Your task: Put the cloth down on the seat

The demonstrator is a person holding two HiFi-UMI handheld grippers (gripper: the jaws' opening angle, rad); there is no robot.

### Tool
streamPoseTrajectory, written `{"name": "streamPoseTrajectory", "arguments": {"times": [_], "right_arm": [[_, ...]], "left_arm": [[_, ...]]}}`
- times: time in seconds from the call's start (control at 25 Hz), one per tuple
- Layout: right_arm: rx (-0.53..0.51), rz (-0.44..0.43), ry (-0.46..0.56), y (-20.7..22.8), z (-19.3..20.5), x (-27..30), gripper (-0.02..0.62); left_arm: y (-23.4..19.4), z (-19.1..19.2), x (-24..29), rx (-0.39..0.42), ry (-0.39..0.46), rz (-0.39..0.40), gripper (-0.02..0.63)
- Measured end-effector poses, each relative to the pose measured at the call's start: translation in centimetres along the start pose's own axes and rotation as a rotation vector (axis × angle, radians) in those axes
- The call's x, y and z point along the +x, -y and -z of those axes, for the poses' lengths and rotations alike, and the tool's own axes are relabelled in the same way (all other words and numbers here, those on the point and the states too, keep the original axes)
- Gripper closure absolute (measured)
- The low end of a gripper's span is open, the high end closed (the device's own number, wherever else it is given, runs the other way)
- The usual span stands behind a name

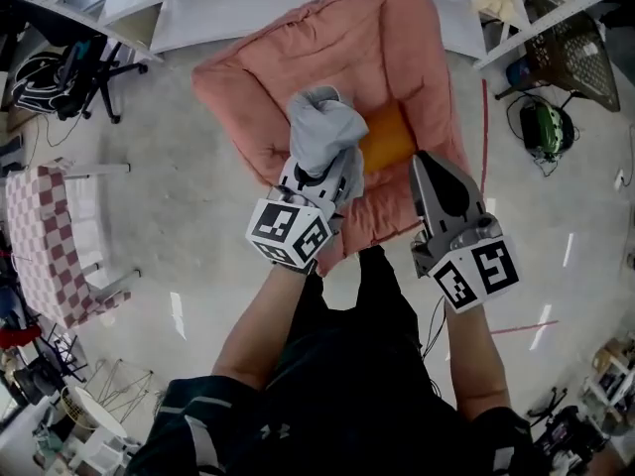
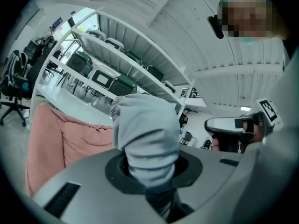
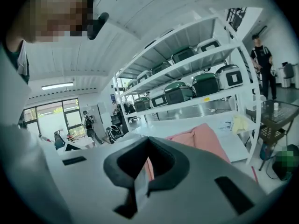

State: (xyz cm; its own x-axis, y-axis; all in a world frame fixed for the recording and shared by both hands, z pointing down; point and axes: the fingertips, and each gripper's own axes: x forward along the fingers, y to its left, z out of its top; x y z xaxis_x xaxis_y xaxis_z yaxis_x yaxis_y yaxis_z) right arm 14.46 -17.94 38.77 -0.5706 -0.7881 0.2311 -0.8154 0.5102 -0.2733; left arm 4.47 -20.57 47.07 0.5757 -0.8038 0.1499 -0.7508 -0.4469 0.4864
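Left gripper view: the left gripper [image 2: 150,174] has its jaws pinched on a grey cloth [image 2: 145,125], which bunches up out of them in a thick fold. Beyond it lies the pink seat [image 2: 51,134].

From the head view, the cloth hangs in the grip above the middle of the seat, beside an orange cushion [image 1: 387,139]. It seems not to rest on the padding yet, though contact is hard to judge from above. So the carry looks done. Lowering and letting go are left.

The right gripper [image 1: 424,164] has its jaws together with nothing between them and waits just to the right, over the seat's front edge. Both forearms [image 1: 260,325] reach forward and down, grippers pointing away from the body.
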Motion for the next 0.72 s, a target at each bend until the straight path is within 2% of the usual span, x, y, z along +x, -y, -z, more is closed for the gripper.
{"name": "streamPoseTrajectory", "arguments": {"times": [0.28, 0.52, 0.72], "right_arm": [[0.01, -0.109, -0.053, 1.1, 5.8, 6.3, 0.591], [0.028, -0.182, -0.109, -1.2, 10.0, 9.3, 0.591], [0.034, -0.198, -0.16, -2.6, 12.3, 10.6, 0.591]], "left_arm": [[-7.5, 4.1, 0.2, -0.056, 0.016, -0.15, 0.522], [-16.0, 7.1, -2.1, -0.177, 0.077, -0.291, 0.522], [-21.2, 8.7, -5.1, -0.177, 0.089, -0.414, 0.522]]}}
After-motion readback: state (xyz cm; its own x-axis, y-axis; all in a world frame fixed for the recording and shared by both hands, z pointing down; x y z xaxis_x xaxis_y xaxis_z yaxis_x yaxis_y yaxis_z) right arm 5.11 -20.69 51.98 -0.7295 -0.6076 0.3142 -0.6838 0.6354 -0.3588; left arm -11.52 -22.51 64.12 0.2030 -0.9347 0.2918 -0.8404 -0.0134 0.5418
